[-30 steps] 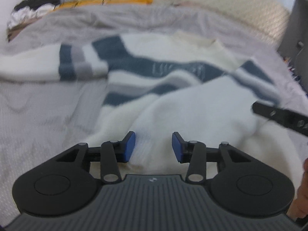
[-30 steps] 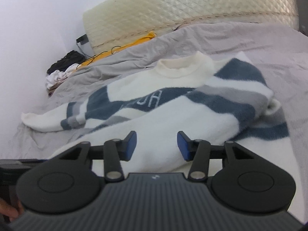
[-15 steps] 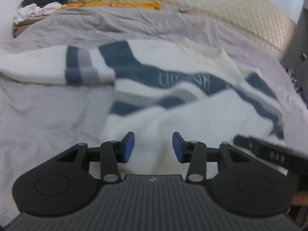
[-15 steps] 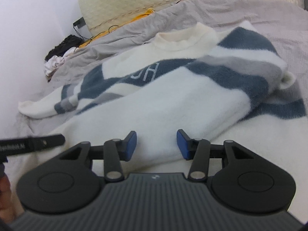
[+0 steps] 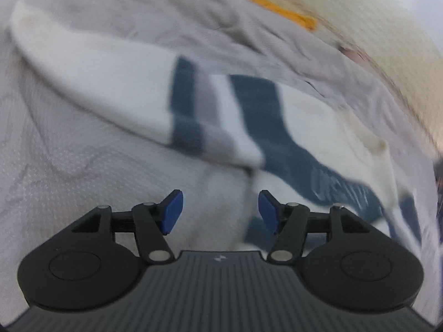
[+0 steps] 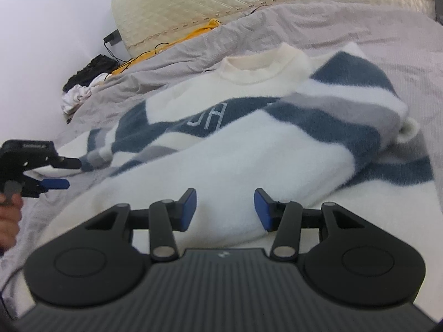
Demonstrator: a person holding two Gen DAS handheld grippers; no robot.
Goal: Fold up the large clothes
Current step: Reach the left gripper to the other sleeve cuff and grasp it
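Observation:
A white sweater (image 6: 249,149) with blue and grey stripes lies on the grey bed sheet (image 6: 360,27), its cream collar (image 6: 263,66) toward the headboard. One sleeve is folded across the body. The other sleeve (image 5: 105,83) stretches out to the far left over the sheet (image 5: 69,171). My left gripper (image 5: 220,213) hovers over the sheet beside that sleeve; its jaws are opening and hold nothing. In the right wrist view the left gripper (image 6: 65,173) shows at the left edge, held by a hand (image 6: 8,215). My right gripper (image 6: 225,210) stands open above the sweater's white lower part.
A cream quilted headboard (image 6: 221,5) runs along the back. A yellow cloth (image 6: 199,30) and a black cable (image 6: 133,55) lie at its foot. A pile of dark and white clothes (image 6: 83,83) sits by the white wall at the far left.
The left gripper swept left off the sweater's body toward the outstretched sleeve, rolling as it went, and its jaws widened. The right gripper stayed over the lower sweater.

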